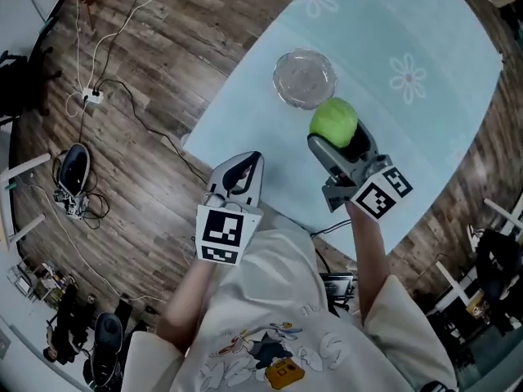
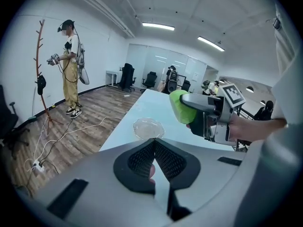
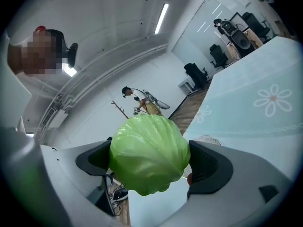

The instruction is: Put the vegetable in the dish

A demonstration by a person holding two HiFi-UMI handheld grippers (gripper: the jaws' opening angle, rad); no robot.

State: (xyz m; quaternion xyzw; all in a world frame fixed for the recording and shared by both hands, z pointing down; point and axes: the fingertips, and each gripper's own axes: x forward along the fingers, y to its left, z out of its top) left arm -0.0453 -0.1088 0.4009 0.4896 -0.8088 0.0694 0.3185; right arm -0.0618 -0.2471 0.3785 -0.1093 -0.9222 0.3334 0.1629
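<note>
**Cabbage in my right claw, just short of the dish**

My right claw [image 1: 336, 134] is closed on a round green cabbage [image 3: 149, 154]. Its two jaws stand wide apart, one pressed on each flank of the head, and the cabbage fills the whole gap between them. The leafy top bulges out past the jaw tips. In the left gripper view the cabbage hangs in the air above the counter [image 1: 425, 31], not resting on anything.

The clear glass dish [image 1: 304, 77] sits on the pale blue counter, empty. From the head view the cabbage is just beside the dish, on the side nearer to me, and its edge overlaps the dish's rim in that view. In the right gripper view a little of the dish shows beyond the cabbage, next to the right-hand jaw.

My left claw [image 2: 155, 143] is closed with nothing in it. Its two jaws meet at the tips, and only the counter shows past them. It hovers at the near edge of the counter, well apart from the dish, pointing toward it.

Cables [image 1: 122, 96] trail over the wooden floor [image 1: 163, 47] on my left. A person [image 2: 71, 65] stands far off across the room.
</note>
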